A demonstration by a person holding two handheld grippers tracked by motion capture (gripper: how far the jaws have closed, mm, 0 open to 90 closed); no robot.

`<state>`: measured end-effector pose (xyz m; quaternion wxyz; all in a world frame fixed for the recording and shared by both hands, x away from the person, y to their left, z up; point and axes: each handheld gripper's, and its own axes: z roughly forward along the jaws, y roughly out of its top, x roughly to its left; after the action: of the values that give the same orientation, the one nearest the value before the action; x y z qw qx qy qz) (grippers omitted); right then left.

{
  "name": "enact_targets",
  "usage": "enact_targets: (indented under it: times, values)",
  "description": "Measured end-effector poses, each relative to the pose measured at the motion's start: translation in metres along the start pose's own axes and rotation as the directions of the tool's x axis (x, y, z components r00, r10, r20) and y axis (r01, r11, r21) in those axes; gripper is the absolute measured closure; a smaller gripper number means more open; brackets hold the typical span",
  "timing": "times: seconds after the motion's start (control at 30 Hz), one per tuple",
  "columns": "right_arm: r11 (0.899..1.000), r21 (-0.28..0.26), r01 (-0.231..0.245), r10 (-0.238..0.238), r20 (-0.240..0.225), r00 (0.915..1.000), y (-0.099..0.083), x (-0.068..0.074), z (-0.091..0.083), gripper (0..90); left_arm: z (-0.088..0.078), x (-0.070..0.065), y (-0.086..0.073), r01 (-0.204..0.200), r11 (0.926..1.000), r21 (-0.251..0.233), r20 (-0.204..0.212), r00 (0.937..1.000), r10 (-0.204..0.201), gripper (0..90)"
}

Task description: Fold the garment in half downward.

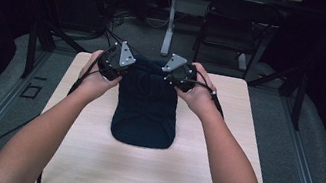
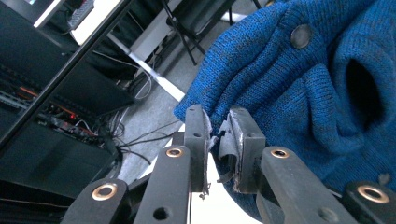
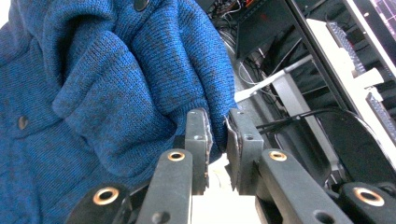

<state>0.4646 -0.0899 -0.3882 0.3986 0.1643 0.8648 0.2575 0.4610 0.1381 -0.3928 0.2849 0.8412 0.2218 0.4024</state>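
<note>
My high view looks forward and down on the table [image 1: 88, 159] from above my side. Each gripper view rides close behind my own jaws, tilted up along them. All three share the blue knitted sweater [image 1: 146, 109] [image 2: 299, 93] [image 3: 93, 93] and the dark room behind it.

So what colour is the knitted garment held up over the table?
Blue, flecked darker, the knitted button-front garment; the right gripper view shows it best.

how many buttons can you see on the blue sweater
3: one dark button near the top of the left gripper view, one button at the right gripper view's top edge, one small button at its left. Folds may hide more.
</note>
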Motion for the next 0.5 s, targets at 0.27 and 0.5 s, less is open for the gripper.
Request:
enact_targets:
  times: [0.27,0.5]
  values:
    - [0.999,0.032,0.011,-0.010,-0.018,0.9998,-0.0108,0.0098,0.0075,79.4,0.0087,-0.0119,-0.0055,-0.028,0.9992,0.027,0.020,0.9994,0.028,78.9]
    - [0.999,0.038,0.004,-0.003,-0.022,0.9997,-0.0110,0.0075,0.0079,79.4,0.0101,-0.0093,-0.0045,-0.013,0.9996,0.025,0.028,0.9995,0.012,78.9]
